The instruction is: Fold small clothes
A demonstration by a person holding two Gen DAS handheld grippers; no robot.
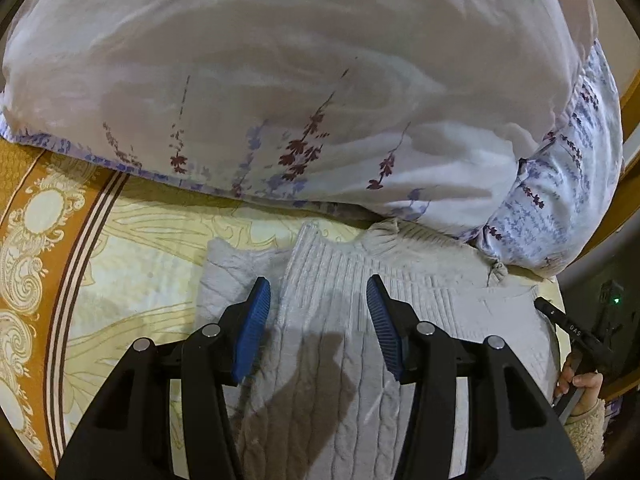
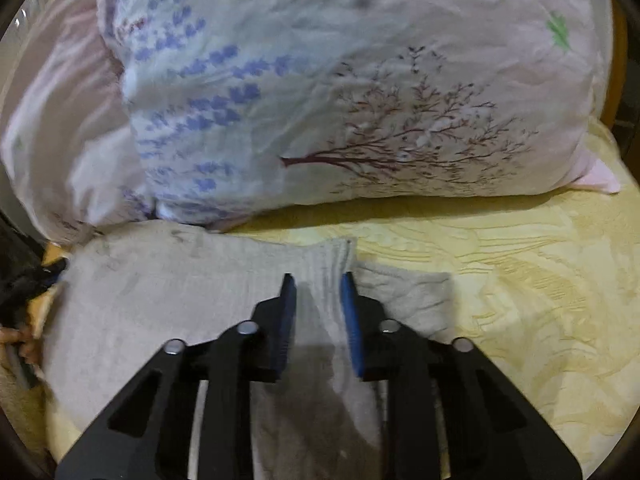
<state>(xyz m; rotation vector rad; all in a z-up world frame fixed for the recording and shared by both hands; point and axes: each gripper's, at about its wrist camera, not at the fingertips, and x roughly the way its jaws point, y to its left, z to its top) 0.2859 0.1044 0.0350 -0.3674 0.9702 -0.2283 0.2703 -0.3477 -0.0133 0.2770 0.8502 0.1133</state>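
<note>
I keep the pale grey cable-knit sweater (image 1: 320,340) flat on the yellow patterned bedspread (image 2: 520,280), near the floral pillow (image 1: 280,80), left gripper (image 1: 319,292) fingers spread, right gripper (image 2: 319,286) fingers narrowed, pinching nothing, ready for folding.

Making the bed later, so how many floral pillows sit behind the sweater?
2: a large pale one fills the back, and a lavender-print one is tucked at its right end. Others may be hidden.

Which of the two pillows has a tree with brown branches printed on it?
The pillow on the right in the right wrist view has it. The pink pillow to its left shows no tree.
</note>
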